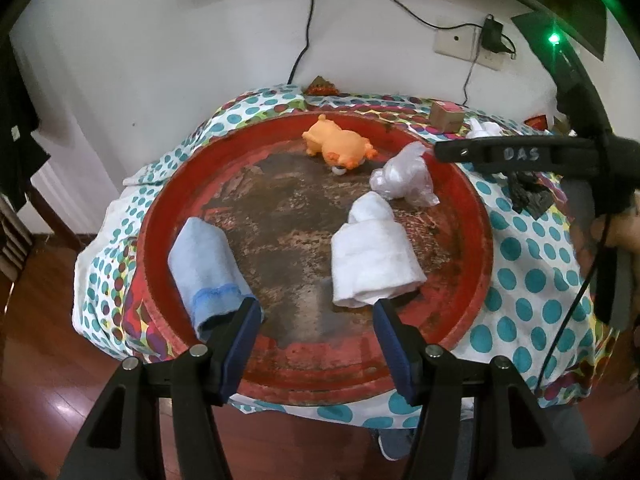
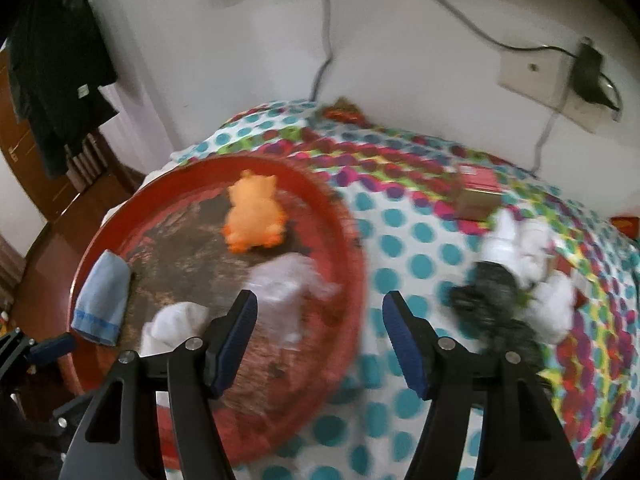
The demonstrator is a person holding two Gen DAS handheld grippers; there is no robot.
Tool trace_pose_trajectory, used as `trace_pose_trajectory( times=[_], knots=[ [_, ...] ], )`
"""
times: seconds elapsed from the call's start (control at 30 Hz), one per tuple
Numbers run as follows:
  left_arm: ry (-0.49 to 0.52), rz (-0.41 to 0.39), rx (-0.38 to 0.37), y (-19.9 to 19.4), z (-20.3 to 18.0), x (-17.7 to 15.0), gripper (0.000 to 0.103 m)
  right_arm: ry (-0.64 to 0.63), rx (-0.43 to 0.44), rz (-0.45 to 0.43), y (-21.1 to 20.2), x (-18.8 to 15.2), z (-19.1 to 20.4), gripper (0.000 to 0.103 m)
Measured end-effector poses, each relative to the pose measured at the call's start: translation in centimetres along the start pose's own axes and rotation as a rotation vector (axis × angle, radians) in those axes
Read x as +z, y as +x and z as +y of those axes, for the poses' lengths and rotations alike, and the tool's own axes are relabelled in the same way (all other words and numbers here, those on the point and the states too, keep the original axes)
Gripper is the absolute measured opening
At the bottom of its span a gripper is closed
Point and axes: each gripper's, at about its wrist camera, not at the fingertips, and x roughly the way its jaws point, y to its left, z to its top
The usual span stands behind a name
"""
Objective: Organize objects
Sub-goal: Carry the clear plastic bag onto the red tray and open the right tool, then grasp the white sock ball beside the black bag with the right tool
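tray (image 1: pixel 472 216) centre bare, towels (image 1: pixel 372 256) flanking

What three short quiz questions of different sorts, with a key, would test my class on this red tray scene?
1. True or false: the orange plush toy lies on the red tray.
2. Which rolled cloth lies nearer the left gripper's left-hand finger in the left wrist view: A) the blue cloth, B) the white cloth?
3. Fill in: the black bundle rests on the dotted ____, off the tray.

Key: 1 true. 2 A. 3 tablecloth.
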Motion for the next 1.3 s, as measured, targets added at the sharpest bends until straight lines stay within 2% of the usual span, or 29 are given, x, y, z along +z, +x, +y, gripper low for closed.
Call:
trace_pose_trajectory(
  times=[0.33, 0.6, 0.8, 1.07, 1.17, 1.3],
  knots=[
    [0.076, -0.033, -0.031, -1.0, -3.0, 0.3, 0.06, 0.178, -0.143, -0.017, -1.9, -1.3, -10.3, 0.063],
    [0.149, -0.043, -0.059, -1.5, -5.6, 0.2, 0.06, 0.243, -0.218, 0.021, -0.4, -2.4, -14.9, 0.063],
    [0.184, -0.046, -0.081, -1.7, -7.1, -0.1, 0.06, 0.292, -0.209, 0.033, 1.5, -2.5, -16.8, 0.063],
    [0.215, -0.017, -0.093, -1.1, -8.6, -0.5, 0.06, 0.262, -0.237, 0.037, 3.7, -2.4, -17.1, 0.063],
    [0.226, -0.008, -0.094, -0.9, -9.0, -0.6, 0.06, 0.261, -0.243, 0.035, 4.4, -2.3, -17.4, 0.061],
    [0.239, 0.003, -0.092, -0.8, -9.4, -0.8, 0.06, 0.238, -0.242, 0.017, 4.6, -2.4, -17.4, 0.053]
  ],
)
